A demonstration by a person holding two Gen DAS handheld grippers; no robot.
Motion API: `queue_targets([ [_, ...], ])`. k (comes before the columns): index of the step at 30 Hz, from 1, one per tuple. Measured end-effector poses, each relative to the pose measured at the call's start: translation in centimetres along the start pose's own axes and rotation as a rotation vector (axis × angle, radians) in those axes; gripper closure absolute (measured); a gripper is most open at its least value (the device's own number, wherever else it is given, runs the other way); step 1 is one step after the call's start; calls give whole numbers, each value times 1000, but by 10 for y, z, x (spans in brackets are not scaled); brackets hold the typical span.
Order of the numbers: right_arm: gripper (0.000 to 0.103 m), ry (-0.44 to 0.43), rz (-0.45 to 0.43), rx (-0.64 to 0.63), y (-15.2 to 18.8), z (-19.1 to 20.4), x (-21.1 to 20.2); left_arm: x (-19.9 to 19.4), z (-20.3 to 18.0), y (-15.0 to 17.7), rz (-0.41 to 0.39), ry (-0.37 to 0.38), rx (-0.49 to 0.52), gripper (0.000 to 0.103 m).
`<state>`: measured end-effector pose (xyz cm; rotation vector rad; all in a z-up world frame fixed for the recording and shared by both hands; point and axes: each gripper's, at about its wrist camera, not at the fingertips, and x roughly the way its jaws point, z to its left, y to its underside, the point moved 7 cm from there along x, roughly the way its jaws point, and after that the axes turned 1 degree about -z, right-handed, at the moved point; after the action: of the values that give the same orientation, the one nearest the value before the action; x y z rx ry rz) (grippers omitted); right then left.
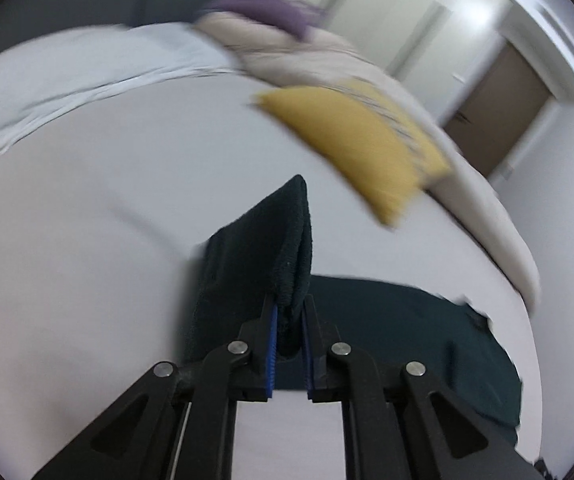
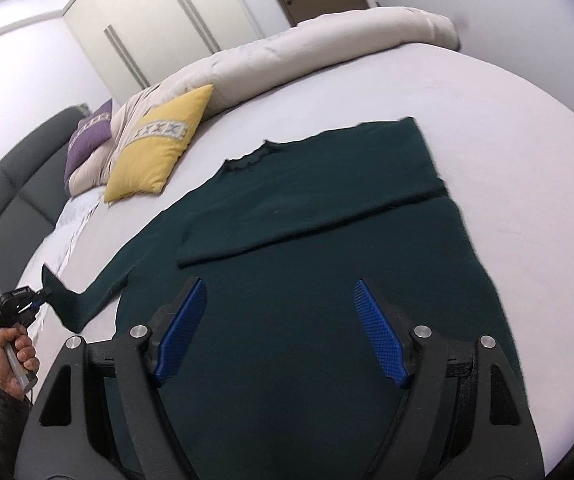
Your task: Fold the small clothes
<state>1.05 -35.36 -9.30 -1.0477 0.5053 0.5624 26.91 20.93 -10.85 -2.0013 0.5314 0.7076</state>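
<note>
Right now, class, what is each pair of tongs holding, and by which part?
Left tongs pinch the dark green knitted sweater by its sleeve cuff. Right tongs hold nothing.

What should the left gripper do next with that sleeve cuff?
Probably carry it across onto the sweater's body: the left gripper is shut on the sleeve cuff, the other sleeve already lies folded over, and the right gripper hangs open.

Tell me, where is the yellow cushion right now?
The yellow cushion lies on the bed's far left in the right wrist view, against the rolled duvet, beside the purple cushion.
</note>
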Motion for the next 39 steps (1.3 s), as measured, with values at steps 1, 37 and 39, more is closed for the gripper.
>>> queue_targets([
  [1, 28, -1, -3, 13, 0, -5, -2, 4, -24, 7, 6, 17, 37, 92],
  [37, 83, -3, 364, -185, 30, 168, 226, -3, -29, 100, 79, 140, 134, 34],
  [39, 97, -19, 346, -222, 24, 176, 215, -2, -30, 99, 77, 145, 125, 34],
])
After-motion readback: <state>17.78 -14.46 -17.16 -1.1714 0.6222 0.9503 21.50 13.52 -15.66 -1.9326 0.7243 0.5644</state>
